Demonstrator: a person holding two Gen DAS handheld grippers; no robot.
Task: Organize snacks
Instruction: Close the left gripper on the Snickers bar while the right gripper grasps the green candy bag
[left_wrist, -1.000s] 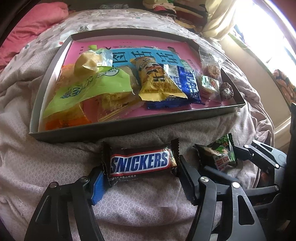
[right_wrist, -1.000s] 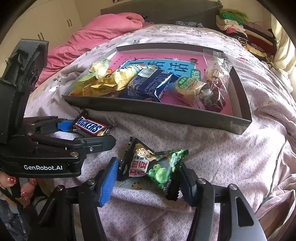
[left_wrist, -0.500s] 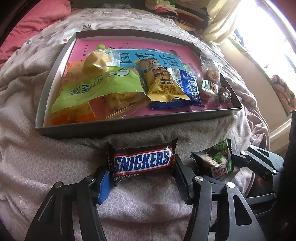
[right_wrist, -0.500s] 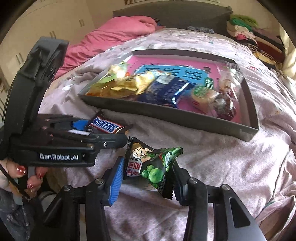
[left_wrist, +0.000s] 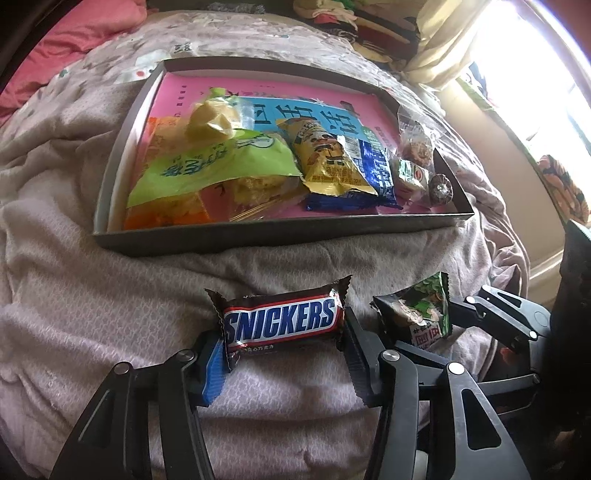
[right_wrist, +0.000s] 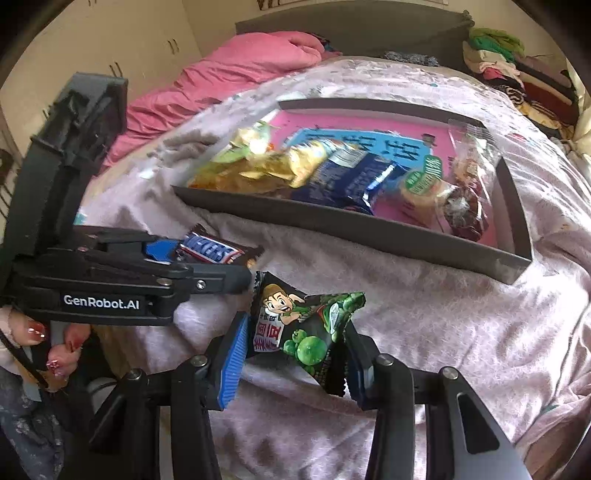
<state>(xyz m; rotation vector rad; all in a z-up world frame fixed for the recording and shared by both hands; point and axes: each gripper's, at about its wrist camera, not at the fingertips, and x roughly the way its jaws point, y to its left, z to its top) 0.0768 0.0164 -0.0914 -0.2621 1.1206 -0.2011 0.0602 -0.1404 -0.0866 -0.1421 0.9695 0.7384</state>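
My left gripper (left_wrist: 284, 354) is shut on a Snickers bar (left_wrist: 282, 323), held by its two ends above the bedspread. My right gripper (right_wrist: 295, 354) is shut on a green pea snack packet (right_wrist: 306, 328); that packet also shows in the left wrist view (left_wrist: 417, 314). The left gripper and the Snickers bar (right_wrist: 208, 251) show at the left of the right wrist view. A grey tray (left_wrist: 280, 232) with a pink base lies ahead on the bed, holding several snack packets: a green bag (left_wrist: 214, 166), a yellow bag (left_wrist: 325, 162), a blue packet (left_wrist: 376, 173).
The tray (right_wrist: 369, 232) rests on a wrinkled pale pink bedspread (left_wrist: 92, 295). A pink quilt (right_wrist: 240, 62) lies at the far left. Folded clothes (right_wrist: 517, 70) are stacked at the far right. A bright window (left_wrist: 535, 55) is to the right.
Both grippers have lifted with their snacks and pulled back a little; the tray looks farther and smaller. The right gripper's packet has risen off the bedspread.
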